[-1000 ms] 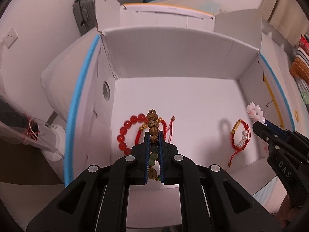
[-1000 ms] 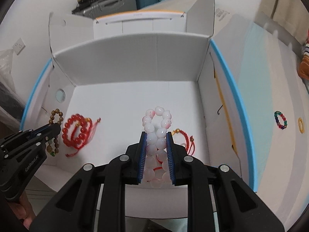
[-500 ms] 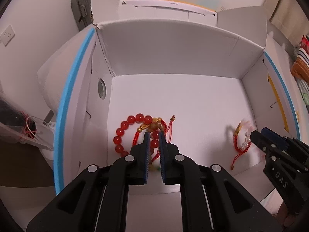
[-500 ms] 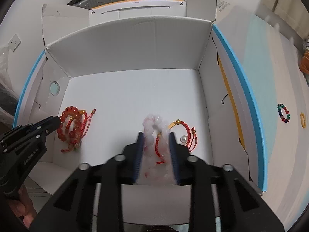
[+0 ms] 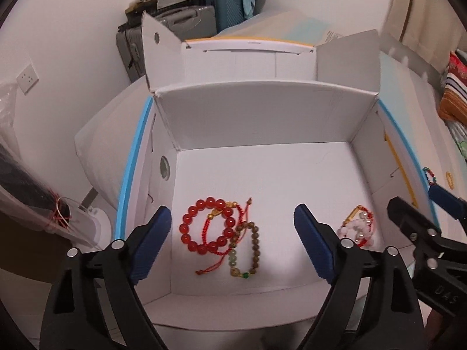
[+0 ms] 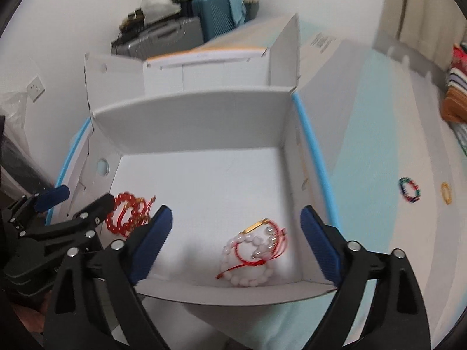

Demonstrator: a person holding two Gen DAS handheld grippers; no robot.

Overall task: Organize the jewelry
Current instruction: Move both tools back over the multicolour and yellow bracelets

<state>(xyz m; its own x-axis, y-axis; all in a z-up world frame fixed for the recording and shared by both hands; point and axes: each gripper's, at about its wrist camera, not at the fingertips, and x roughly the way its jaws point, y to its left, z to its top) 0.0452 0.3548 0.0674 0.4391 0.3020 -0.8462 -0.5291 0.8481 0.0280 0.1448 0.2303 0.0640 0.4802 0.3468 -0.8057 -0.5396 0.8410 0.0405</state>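
Observation:
A white cardboard box (image 5: 262,116) holds the jewelry. A red bead bracelet (image 5: 204,227) with red cord lies at the front left, and a brown wooden bead bracelet (image 5: 253,245) lies beside it, touching. A pale pink bead bracelet (image 6: 248,262) lies on a red cord pearl bracelet (image 6: 270,234) at the front right. My left gripper (image 5: 232,246) is open and empty above the brown bracelet. My right gripper (image 6: 236,246) is open and empty above the pink bracelet. Each gripper shows at the edge of the other view.
A multicoloured bead bracelet (image 6: 409,189) and a yellow ring (image 6: 445,193) lie on the pale blue surface right of the box. The box flaps (image 6: 284,52) stand up at the back. Suitcases (image 5: 186,20) stand behind. A striped cushion (image 6: 455,87) is far right.
Both grippers have opened and pulled back up from the box. The brown bracelet now lies by the red one, and the pink bracelet lies on the red cord pearl bracelet.

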